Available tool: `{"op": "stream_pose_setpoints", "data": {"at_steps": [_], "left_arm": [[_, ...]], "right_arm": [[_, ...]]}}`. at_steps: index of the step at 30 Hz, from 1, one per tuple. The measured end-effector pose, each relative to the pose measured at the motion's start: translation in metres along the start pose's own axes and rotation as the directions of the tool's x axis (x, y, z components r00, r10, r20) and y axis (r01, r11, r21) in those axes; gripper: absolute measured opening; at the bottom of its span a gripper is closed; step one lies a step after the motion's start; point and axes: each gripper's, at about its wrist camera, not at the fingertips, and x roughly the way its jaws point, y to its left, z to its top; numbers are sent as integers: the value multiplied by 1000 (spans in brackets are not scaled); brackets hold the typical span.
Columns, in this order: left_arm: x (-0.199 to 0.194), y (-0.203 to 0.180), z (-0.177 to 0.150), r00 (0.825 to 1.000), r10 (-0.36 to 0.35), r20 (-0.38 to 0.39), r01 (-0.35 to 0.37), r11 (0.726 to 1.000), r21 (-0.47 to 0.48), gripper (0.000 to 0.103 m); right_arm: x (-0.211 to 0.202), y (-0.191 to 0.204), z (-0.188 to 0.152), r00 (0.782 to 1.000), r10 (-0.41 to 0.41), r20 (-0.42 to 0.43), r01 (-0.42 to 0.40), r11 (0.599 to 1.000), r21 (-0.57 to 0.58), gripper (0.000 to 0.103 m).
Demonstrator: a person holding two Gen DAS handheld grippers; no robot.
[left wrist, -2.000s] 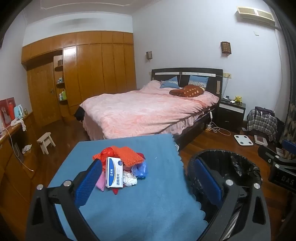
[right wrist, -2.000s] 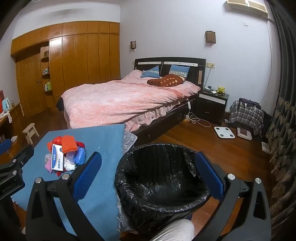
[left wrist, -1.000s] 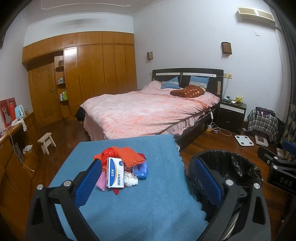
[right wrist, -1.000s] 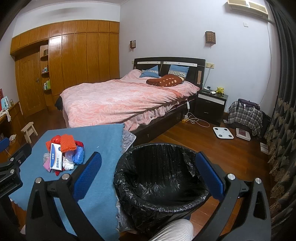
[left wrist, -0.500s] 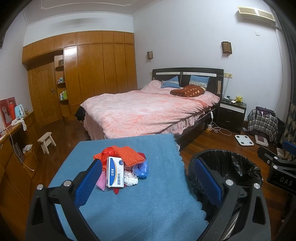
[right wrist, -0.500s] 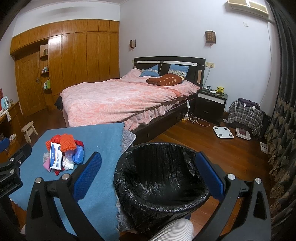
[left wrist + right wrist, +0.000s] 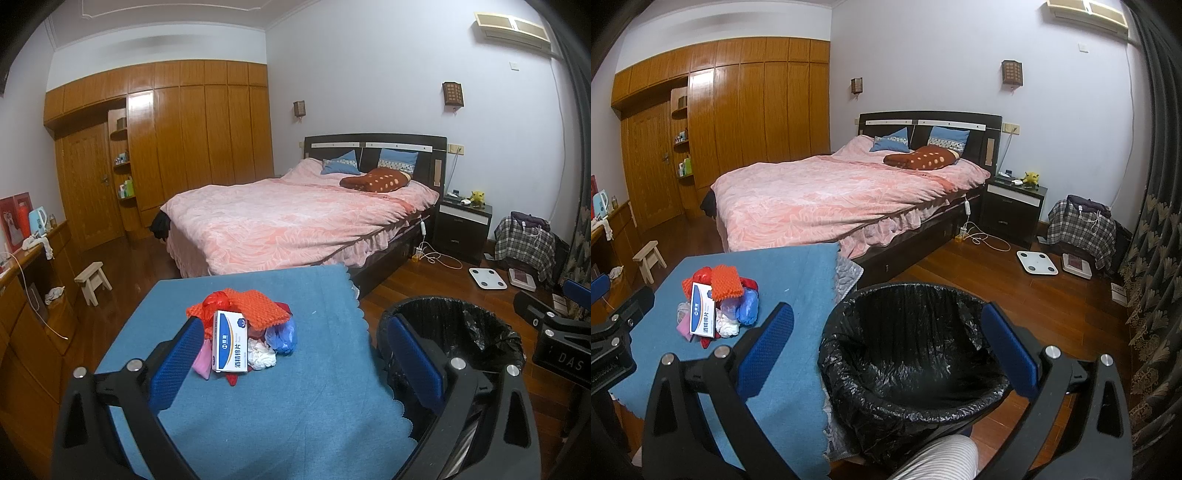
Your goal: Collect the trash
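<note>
A pile of trash lies on a blue-clothed table: a white and blue box, an orange knitted piece, red wrapping, a blue crumpled bag and white tissue. The pile also shows in the right wrist view. A bin lined with a black bag stands right of the table; it also shows in the left wrist view. My left gripper is open and empty, held just short of the pile. My right gripper is open and empty above the bin.
A bed with a pink cover stands beyond the table. A small wooden stool and a wooden counter are at the left. A nightstand, a scale and plaid clothes lie at the right.
Almost nothing: both grippers stay open and nearly still, with only a slight drift of the views.
</note>
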Motion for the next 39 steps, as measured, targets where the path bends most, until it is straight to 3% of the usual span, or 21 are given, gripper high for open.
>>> {"op": "stream_pose_setpoints", "data": {"at_steps": [23,39], "left_arm": [[0,-1,0,1000,0,-3,0,1000,1,97],[23,8,-23,1000,6,-18,-7,1000,-16,97]], "right_arm": [[7,11,0,1000,3,-3,-3,1000,-9,99],[19,29,1,999,29,-20,-29,999,-19,99]]}}
